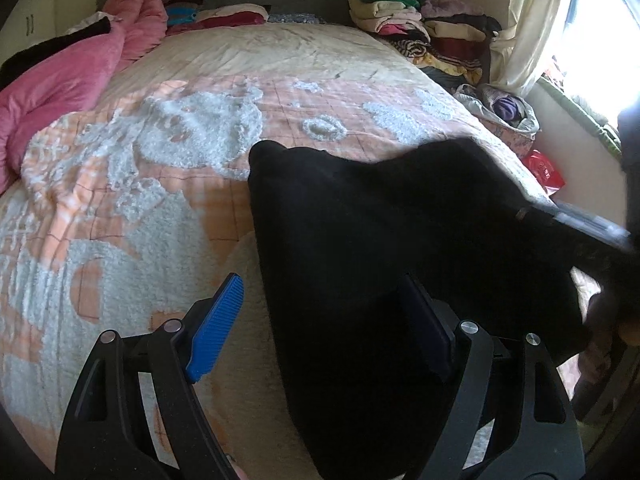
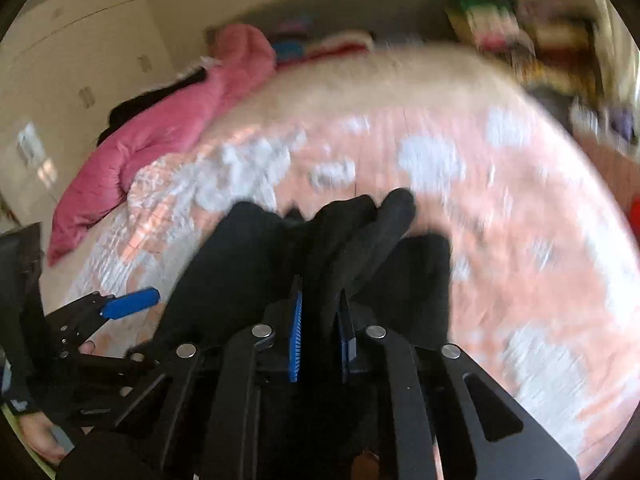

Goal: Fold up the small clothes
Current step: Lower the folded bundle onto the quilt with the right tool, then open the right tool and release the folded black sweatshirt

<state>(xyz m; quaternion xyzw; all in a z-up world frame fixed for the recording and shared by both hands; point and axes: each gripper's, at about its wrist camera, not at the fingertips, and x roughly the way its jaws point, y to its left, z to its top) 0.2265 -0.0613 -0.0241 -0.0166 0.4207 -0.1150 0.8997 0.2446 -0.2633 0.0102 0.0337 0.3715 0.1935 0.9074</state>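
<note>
Black garment: a soft black knitted piece of clothing (image 1: 380, 240) is lying across the near part of the bed, one end bunched and lifted.
Right tongs: the right gripper (image 2: 320, 344), black-framed with blue ribbed pads, is pinching a gathered fold of the black garment (image 2: 344, 240); its jaws are standing close together with cloth between them.
Left tongs: the left gripper (image 1: 320, 328) is standing spread wide; one blue pad is hanging over the bedspread, the other is sitting against or above the black cloth, and neither is pressing on it.
Bed: a peach-and-white fleecy bedspread (image 1: 160, 160) is covering the mattress.
Far side: a crumpled pink quilt (image 1: 60, 80) is lying at the left edge, and stacks of folded clothes (image 1: 420, 24) are sitting by the pale curtain (image 1: 532, 20).
Right wrist view: it is blurring heavily beyond the garment.
</note>
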